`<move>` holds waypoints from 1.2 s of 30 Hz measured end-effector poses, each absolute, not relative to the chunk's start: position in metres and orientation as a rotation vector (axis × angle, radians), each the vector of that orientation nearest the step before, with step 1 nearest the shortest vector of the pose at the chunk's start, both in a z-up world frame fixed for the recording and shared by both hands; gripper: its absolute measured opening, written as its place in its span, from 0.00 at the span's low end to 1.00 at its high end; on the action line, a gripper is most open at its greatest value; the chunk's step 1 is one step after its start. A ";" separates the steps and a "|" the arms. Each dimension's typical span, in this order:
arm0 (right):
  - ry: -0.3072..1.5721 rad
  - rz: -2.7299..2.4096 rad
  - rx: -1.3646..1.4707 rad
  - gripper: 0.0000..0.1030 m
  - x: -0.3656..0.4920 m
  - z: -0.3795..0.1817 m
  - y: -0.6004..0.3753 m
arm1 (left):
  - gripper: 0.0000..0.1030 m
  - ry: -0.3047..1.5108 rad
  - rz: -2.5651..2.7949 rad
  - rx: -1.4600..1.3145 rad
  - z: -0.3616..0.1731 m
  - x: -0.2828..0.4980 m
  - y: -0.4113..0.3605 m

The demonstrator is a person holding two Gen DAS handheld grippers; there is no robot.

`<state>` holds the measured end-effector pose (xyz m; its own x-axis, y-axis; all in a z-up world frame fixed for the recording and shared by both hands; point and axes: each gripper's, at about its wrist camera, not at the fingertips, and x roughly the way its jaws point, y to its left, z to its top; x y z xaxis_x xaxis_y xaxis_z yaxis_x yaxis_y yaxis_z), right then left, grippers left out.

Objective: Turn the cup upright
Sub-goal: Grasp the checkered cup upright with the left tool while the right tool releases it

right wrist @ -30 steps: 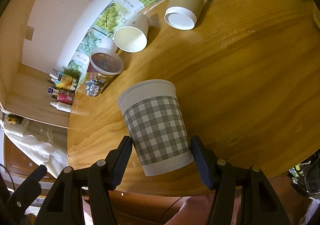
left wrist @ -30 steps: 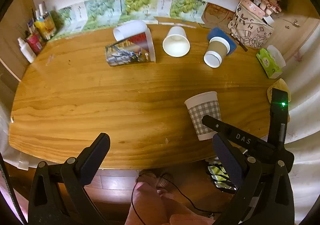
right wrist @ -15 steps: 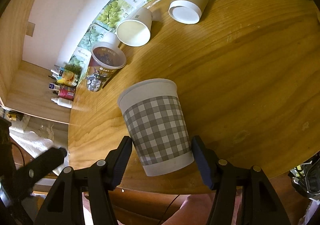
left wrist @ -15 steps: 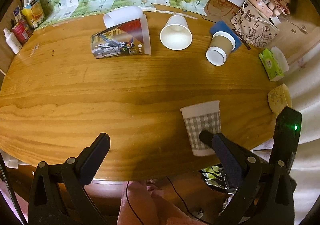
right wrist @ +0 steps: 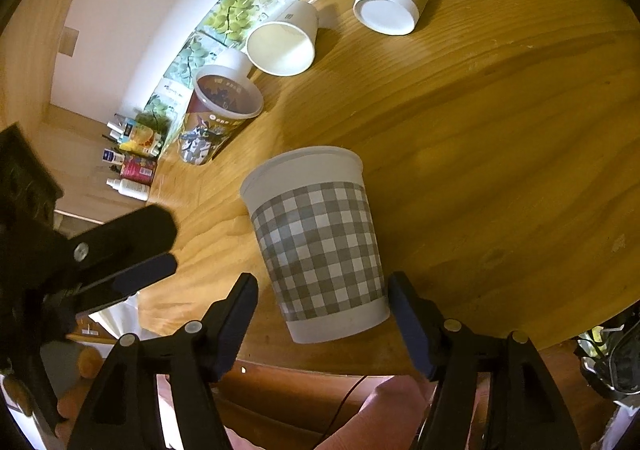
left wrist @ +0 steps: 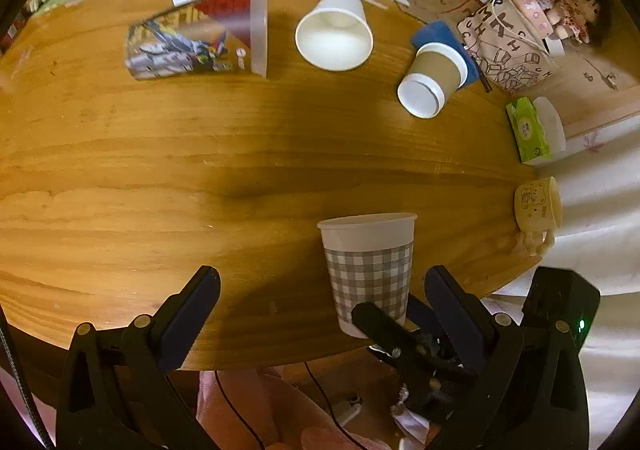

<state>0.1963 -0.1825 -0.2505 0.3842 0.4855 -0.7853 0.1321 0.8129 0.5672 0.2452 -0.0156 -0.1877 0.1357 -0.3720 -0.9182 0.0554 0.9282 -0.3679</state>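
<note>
Grey-and-white gingham, that's the checked cup (right wrist: pixel 316 242), and it stands mouth-up near the front edge of the wooden table (right wrist: pixel 500 129), at about 5 o'clock in the left wrist view (left wrist: pixel 370 270). Against a second ago the left camera has swung in over the tabletop, so the cup now looms larger and nearer its centre, while the cup itself has held its spot on the wood. The right gripper (right wrist: pixel 324 318) brackets the cup's lower half with its fingers spread, a sliver of gap on each side (no squeeze on the wall that I can see), much as it did a second back. The left gripper (left wrist: pixel 320 314) is wide apart over bare wood, the cup just inside its right-hand finger; from the right wrist view it has pushed into frame at 9 o'clock (right wrist: pixel 132 246). The cup shows a plain white band under the rolled rim, checks below, then a white foot. Up at 12 o'clock three cups lie tipped: a printed cup (left wrist: pixel 192 41), a white paper cup (left wrist: pixel 334 35) and a brown sleeved cup (left wrist: pixel 434 79).
</note>
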 end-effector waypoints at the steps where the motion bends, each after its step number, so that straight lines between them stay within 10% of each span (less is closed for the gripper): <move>1: 1.174 0.245 0.608 0.67 0.196 -0.250 -0.182 | 0.99 1.414 -0.317 -0.279 -0.190 0.246 -0.016; 26: 1.204 0.200 0.549 0.68 0.158 -0.242 -0.191 | 0.99 1.560 -0.283 -0.469 -0.233 0.261 -0.008; 36: 1.203 0.208 0.536 0.68 0.157 -0.239 -0.186 | 0.69 1.571 -0.263 -0.465 -0.238 0.258 0.000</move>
